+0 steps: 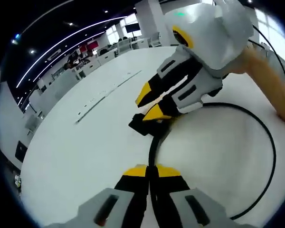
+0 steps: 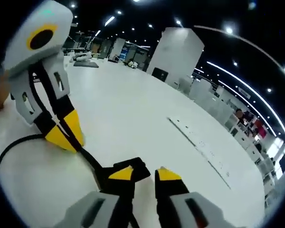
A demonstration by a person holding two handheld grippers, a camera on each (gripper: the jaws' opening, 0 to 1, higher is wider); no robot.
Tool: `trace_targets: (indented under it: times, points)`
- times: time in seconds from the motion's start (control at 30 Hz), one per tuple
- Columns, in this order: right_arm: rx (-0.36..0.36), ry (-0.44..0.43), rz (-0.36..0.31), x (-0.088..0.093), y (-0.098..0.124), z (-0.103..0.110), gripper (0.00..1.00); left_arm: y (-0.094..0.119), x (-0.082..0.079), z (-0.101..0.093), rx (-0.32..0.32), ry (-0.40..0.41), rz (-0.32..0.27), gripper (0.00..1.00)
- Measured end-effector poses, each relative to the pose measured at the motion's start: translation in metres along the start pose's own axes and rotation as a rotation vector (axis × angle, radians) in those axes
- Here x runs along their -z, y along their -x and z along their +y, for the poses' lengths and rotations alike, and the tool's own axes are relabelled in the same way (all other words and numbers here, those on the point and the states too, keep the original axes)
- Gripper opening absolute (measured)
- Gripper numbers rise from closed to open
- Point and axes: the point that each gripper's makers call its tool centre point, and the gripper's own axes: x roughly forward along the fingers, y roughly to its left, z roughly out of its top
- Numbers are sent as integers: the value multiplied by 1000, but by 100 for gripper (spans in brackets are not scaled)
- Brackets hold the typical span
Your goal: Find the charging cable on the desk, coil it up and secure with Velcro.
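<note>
A black charging cable [image 1: 274, 156] lies in a wide loop on the white desk [image 1: 85, 156]. My left gripper [image 1: 152, 171] is shut on it, the cable rising from between its yellow tips. The right gripper [image 1: 149, 103] comes in from above, its jaws apart, the lower tip touching a black Velcro strap [image 1: 141, 124] on the cable. In the right gripper view my right gripper [image 2: 145, 175] stands open with bare desk between its tips. The strap [image 2: 135, 167] sits against its left jaw. The left gripper [image 2: 66, 133] pinches the cable [image 2: 90, 159] further left.
A person's arm [image 1: 270, 80] holds the right gripper. A thin pale strip [image 2: 204, 147] runs across the desk [image 2: 133, 118] beyond the grippers. Other desks and screens stand far behind.
</note>
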Motion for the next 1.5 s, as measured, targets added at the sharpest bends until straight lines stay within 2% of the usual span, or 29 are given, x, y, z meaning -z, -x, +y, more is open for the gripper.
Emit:
trace_targets:
  times: [0.3,0.47,0.6,0.87,0.97,1.0,1.17,1.5]
  points:
    - [68,17,-13,-5,-7,-12,17,0,0,0,1,-2,-2,6]
    - [117,54,-16,-6,-14,-15,14,-1,0,1,1,-3,-2,6]
    - [118,95,-5,-8,-14,-11,9,-1,0,1,2,-2,-3,6]
    - [86,105,-8,-9,-12,-5,7,-1,0,1,3,-5,-4,6]
    - [68,168,-7,-11,-12,3,5,-1,0,1,2,-6,-3,6]
    - [48,177,-8,-12,-12,8,4,-1,0,1,1,-7,-3,6]
    - [37,227,9,-13,-10,14,4,-1,0,1,2,-6,-4,6]
    - [-34,197,7,-11,-1,21,3,0,0,1,-1,-13,-6,6]
